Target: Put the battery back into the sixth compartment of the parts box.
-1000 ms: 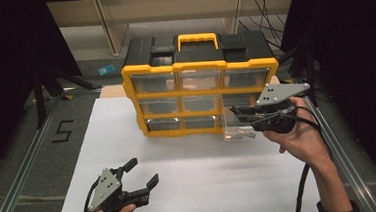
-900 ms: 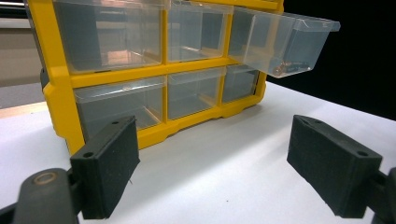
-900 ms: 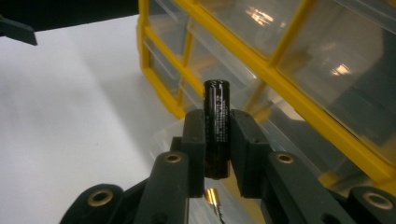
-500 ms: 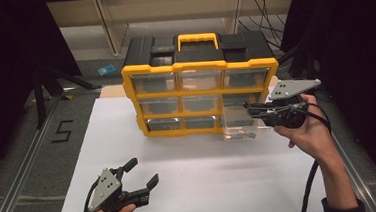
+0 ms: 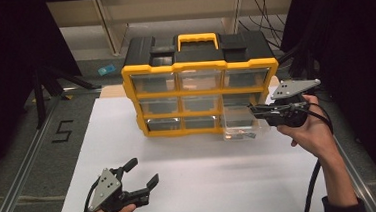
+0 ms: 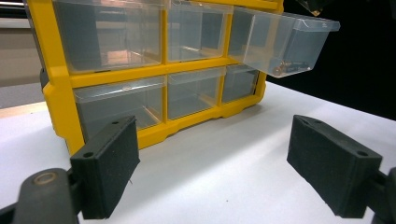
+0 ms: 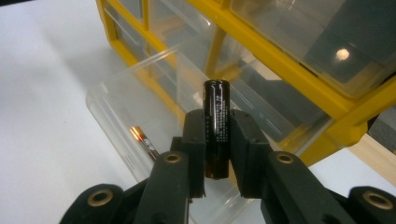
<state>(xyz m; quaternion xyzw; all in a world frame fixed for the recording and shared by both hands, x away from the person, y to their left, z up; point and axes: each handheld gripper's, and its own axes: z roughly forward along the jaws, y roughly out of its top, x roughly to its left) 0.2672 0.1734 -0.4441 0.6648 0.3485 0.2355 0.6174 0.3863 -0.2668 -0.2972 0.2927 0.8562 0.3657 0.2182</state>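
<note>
Cabinet: a yellow-framed drawer cabinet with a black top and yellow carry handle stands at the far middle of the white table, about 12 o'clock from the person; three rows of clear drawers face forward.
Open drawer: a clear drawer on the cabinet's right-hand column is pulled out toward the person; in the left gripper view it juts from the frame at about 1 o'clock, with a few small items lying on its floor.
Right gripper: the right gripper is held at about 3 o'clock of the table, its tips at the right edge of the open drawer; its jaws are clenched on a battery.
Battery: a black cylindrical battery with fine white print stands upright between the jaws, above the open drawer; a small copper-tipped item lies in that drawer.
Left gripper: the left gripper rests low at about 7 o'clock, well apart from the cabinet, jaws spread wide and grasping nothing.
</note>
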